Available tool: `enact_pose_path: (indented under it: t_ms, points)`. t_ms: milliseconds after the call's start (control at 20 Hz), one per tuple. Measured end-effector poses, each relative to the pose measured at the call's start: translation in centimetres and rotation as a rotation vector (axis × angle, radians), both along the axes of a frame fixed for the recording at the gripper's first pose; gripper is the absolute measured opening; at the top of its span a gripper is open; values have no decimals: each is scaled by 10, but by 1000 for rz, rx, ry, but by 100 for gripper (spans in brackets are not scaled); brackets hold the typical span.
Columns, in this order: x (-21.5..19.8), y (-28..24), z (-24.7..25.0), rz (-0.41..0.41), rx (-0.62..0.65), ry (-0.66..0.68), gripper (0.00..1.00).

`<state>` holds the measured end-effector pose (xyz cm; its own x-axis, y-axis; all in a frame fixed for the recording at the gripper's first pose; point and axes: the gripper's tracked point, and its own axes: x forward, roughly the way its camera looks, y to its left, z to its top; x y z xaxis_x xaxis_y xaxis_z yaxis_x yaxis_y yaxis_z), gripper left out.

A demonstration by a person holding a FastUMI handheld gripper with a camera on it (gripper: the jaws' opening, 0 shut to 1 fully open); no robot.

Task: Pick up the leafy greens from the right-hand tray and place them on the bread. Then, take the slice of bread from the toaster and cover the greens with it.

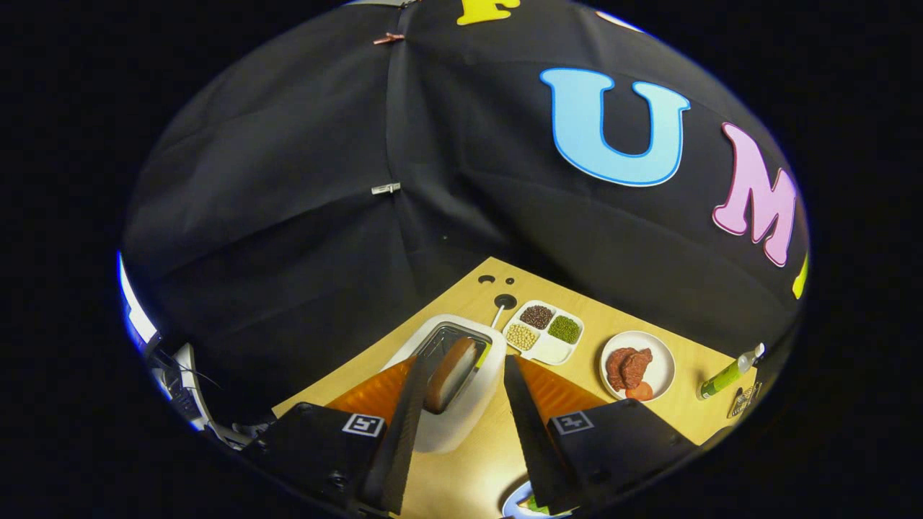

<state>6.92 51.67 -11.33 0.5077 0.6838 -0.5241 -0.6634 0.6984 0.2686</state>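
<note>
Wooden table [649,418], toaster [451,382] with bread slice [451,373] between gripper's [465,371] spread fingers

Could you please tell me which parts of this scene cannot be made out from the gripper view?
- Plate with greens: mostly hidden under the right finger, so whether bread lies beneath the greens is unclear.
- Toaster: its near left side is covered by the left finger; the bread slice stands in its slot.
- Gripper: open, fingers either side of the toaster.
- Small item beside the green bottle: too small to identify.
</note>
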Motion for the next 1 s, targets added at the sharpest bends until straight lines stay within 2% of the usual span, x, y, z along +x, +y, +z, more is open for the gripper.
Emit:
enact_pose_path:
  t_ms: [500, 600, 700, 750, 1000]
  points:
    - [21, 51, -81, -70, -168, 124, 71]
    - [17, 49, -92, -58, -198, 162, 46]
    - [18, 55, -87, -79, -161, 191, 21]
    - [19, 55, -81, -86, -138, 194, 14]
    - [22, 42, -43, -108, -40, 166, 14]
